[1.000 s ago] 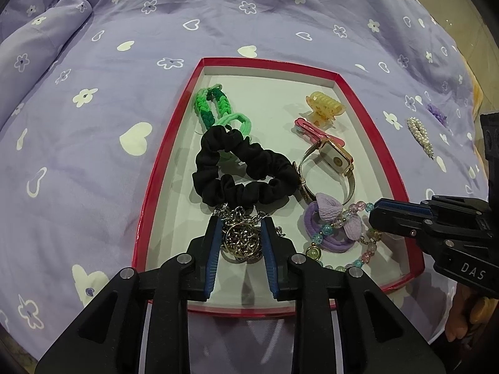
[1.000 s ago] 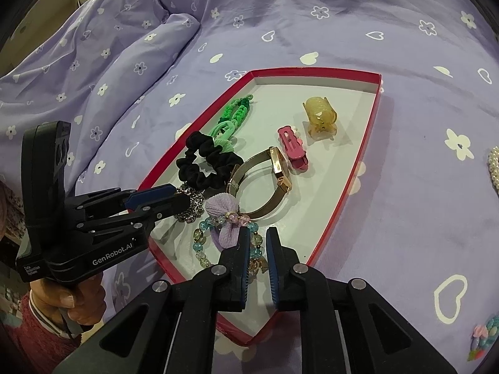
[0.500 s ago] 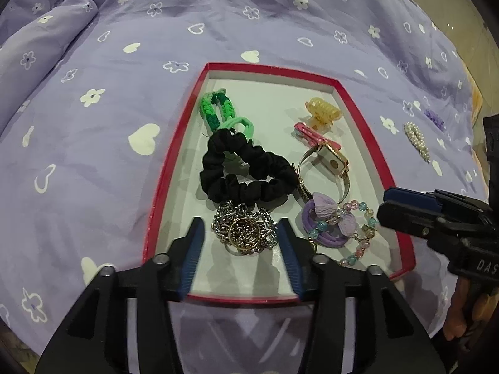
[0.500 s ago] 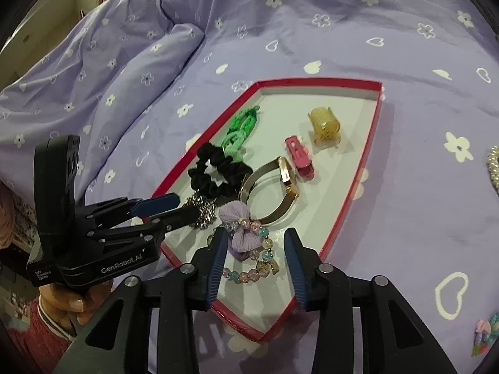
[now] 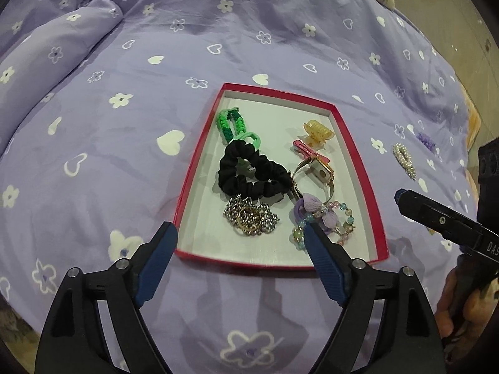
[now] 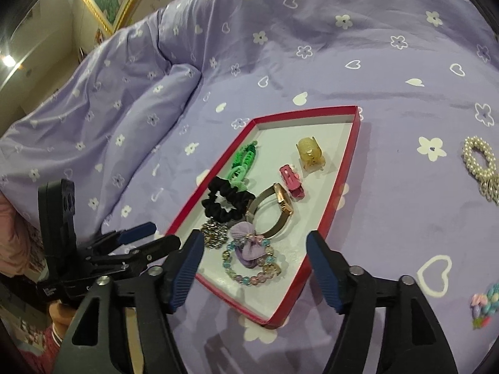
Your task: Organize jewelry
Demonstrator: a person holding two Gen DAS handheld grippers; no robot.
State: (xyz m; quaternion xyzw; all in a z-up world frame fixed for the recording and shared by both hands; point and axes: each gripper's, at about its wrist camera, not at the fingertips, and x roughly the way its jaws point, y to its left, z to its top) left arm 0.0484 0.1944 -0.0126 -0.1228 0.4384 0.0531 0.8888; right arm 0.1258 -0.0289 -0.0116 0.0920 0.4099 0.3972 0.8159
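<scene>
The jewelry lay gathered in a shallow red tray (image 5: 352, 159) with a white floor, set on a purple bedspread (image 5: 124, 124) printed with white flowers and hearts. Near the tray's front edge sat a heap of silver chain (image 5: 251, 218), and beside it a beaded bracelet (image 5: 324, 224) with a lilac bow (image 6: 246, 240) on top. Behind them lay a black scrunchie (image 5: 249, 171), touching a gold watch (image 5: 315, 171), with a green braided band (image 5: 232, 124) at the back left, and a pink clip (image 5: 308, 151) and a yellow claw clip (image 5: 318, 132) on the right. The left gripper (image 5: 240, 233) hung just in front of the chain, its jaws having just been opening, now wide apart and holding nothing. The right gripper (image 6: 254, 243) likewise had just been opening and stood spread over the bracelet without touching it. Outside the tray, on the bedspread to the right, lay a pearl hair piece (image 6: 478, 162), well apart from the rest.
</scene>
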